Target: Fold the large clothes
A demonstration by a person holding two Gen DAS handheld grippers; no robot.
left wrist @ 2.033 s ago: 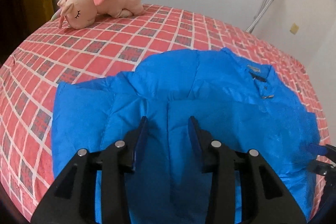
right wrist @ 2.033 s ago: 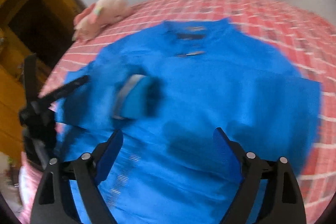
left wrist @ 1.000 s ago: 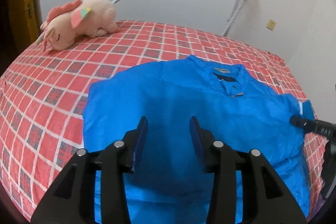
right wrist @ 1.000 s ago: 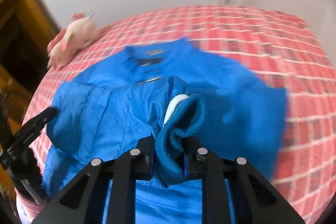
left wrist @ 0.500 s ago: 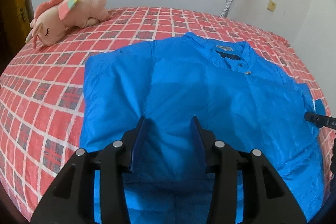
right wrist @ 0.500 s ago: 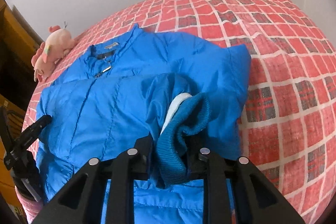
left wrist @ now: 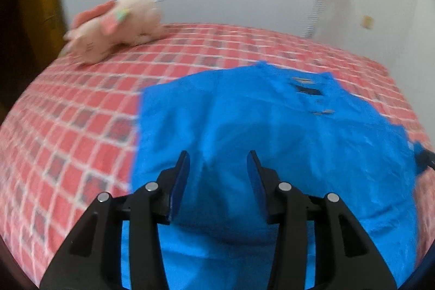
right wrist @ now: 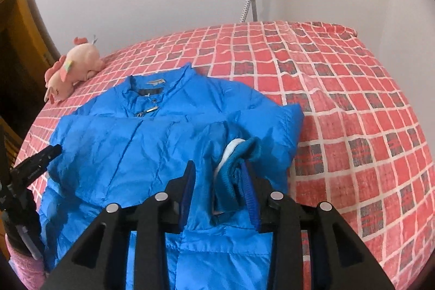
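Holding both grippers apart, our left gripper [left wrist: 217, 162] blurred, we see jacket [right wrist: 152, 132] collar [right wrist: 152, 84] pointing away; cuff [right wrist: 239, 162] between right gripper [right wrist: 218, 178] fingers.

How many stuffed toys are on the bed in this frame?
1. A pink plush toy lies near the far-left corner of the bed, beyond the blue jacket. No others show.

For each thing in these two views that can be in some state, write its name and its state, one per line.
Blue jacket: flat on the bed, front up, collar fastened, sleeves folded in.
Sleeve cuff: bunched, lying between the right fingers.
Right gripper: open, cuff touching one finger.
Left gripper: open, empty, above the jacket.
Plush toy: lying on its side.
Checked bedspread: spread out, slightly wrinkled.
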